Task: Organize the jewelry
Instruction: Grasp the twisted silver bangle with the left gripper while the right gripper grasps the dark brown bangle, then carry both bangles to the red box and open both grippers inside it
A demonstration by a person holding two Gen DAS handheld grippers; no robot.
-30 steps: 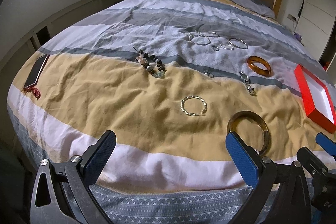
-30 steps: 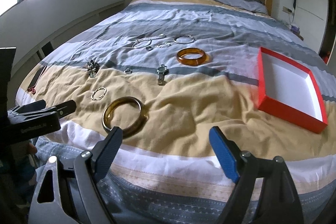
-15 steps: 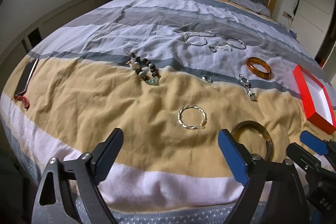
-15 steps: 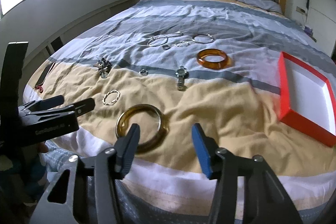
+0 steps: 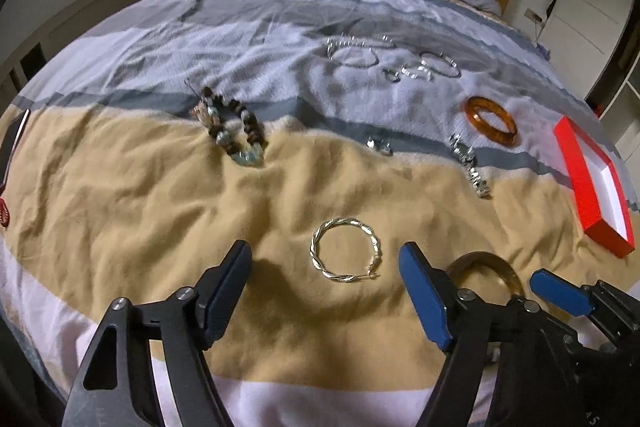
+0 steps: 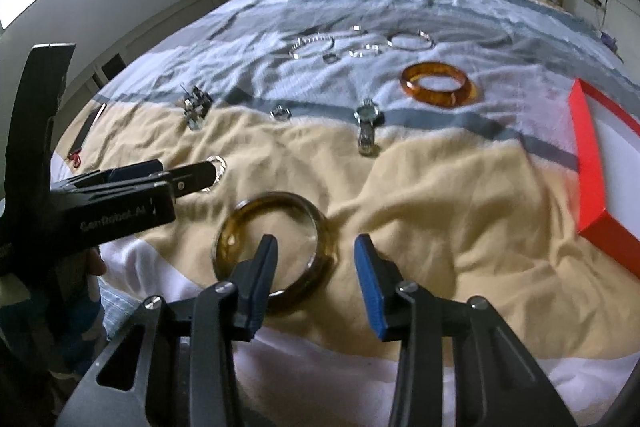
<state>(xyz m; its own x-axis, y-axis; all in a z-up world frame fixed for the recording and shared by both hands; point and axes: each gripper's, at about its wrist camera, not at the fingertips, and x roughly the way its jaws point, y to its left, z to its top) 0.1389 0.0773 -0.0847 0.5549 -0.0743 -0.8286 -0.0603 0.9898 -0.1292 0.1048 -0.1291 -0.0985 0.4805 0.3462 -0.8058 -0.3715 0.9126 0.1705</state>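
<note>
Left gripper (image 5: 324,287) was spread wide above the twisted silver bangle (image 5: 345,250), which lay flat on the yellow stripe of the bedspread (image 5: 140,195) — not touching it. Right gripper (image 6: 316,275) was also open, one finger (image 6: 260,279) over the dark amber bangle (image 6: 276,251), nothing clamped. Orange bangle (image 6: 438,89), watch (image 6: 367,125), beaded bracelet (image 5: 232,131) and thin silver bracelets (image 5: 352,53) sat farther up the bed — red box (image 6: 592,163) at right, well apart.
</note>
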